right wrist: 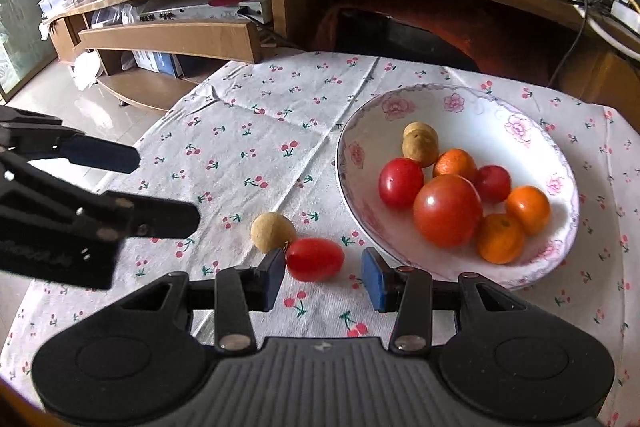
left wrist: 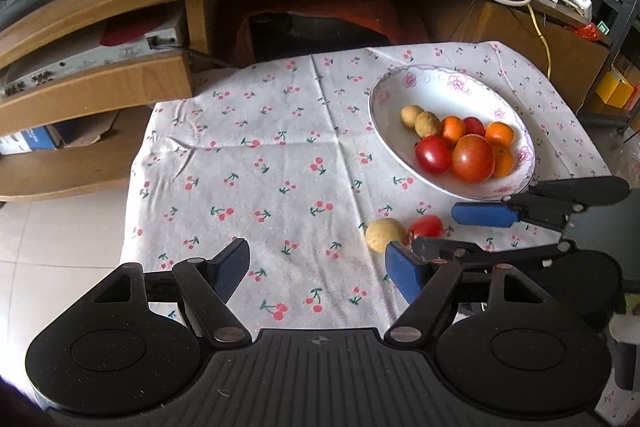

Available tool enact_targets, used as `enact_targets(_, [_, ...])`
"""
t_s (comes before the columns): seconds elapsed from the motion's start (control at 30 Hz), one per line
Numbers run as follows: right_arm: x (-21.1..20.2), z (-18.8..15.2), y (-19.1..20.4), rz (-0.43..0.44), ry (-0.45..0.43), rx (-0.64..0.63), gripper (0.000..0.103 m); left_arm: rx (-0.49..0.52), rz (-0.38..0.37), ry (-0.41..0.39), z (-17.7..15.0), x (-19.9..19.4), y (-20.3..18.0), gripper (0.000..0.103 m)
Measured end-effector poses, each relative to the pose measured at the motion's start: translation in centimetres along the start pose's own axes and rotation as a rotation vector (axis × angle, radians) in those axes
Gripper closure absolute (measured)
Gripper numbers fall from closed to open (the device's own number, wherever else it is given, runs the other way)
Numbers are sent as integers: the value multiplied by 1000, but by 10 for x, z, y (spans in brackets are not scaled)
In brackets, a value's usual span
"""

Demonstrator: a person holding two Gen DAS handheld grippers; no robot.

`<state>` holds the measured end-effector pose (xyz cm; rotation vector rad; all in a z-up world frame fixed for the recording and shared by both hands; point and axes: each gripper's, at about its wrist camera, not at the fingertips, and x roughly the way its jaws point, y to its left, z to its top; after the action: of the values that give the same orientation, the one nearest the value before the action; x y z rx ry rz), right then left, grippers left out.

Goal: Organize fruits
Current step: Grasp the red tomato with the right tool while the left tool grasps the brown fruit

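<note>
Two fruits lie loose on the cherry-print cloth (right wrist: 248, 131) covering the bench: a red cherry tomato (right wrist: 315, 259) and a tan longan (right wrist: 273, 231), touching each other just left of the flowered bowl (right wrist: 460, 103). The bowl, right of centre in the right wrist view, already holds tomatoes, small oranges and two more longans.

The right hand-held gripper (right wrist: 323, 279) sits low over the cloth, its blue pads spread wide with the cherry tomato between them; the left pad looks about touching the fruit, the right pad stands clear, so nothing is held. The left hand-held gripper (left wrist: 318, 269) hovers wide open and empty over bare cloth at lower centre of its own view.

Picking up the tomato seems to be the step in hand. Next, the pads need to close gently on it without nudging the longan, then lift it over the bowl's rim.
</note>
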<state>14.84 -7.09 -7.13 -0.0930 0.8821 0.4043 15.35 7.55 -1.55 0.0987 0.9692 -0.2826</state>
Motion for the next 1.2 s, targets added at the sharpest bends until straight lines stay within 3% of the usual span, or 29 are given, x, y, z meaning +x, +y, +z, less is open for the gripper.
enact_targets(0.2, [13, 0, 1, 25, 11, -4, 61, 5, 10, 24, -2, 8, 2, 23])
enact_targets(0.27, [14, 0, 2, 22, 1, -3, 63, 7, 12, 28, -3, 10, 1, 23])
enact_targets(0.3, [14, 1, 2, 27, 3, -5, 70, 10, 12, 30, -3, 11, 0, 23])
enact_targets(0.37, [13, 1, 1, 34, 15, -2, 71, 13, 16, 30, -1, 12, -1, 23])
enact_targets(0.77, [-21, -26, -20, -21, 77, 30, 71, 76, -29, 28, 10, 46, -26, 27])
enact_targets(0.87, [-31, -30, -23, -24, 72, 41, 71, 86, -41, 33, 13, 54, -33, 33])
enact_targets(0.93, [-36, -31, -24, -26, 66, 46, 71, 91, -39, 59, 13, 60, -37, 47])
enact_targets(1.0, [-40, -32, -26, -28, 58, 51, 71, 94, -34, 51, 13, 62, -39, 49])
enact_targets(1.1, [-50, -34, -29, -35, 42, 65, 71, 60, -58, 55, 16, 63, -40, 63])
enact_targets(1.2, [-61, -39, -34, -50, 33, 79, 71, 78, -42, 59, 16, 63, -47, 66])
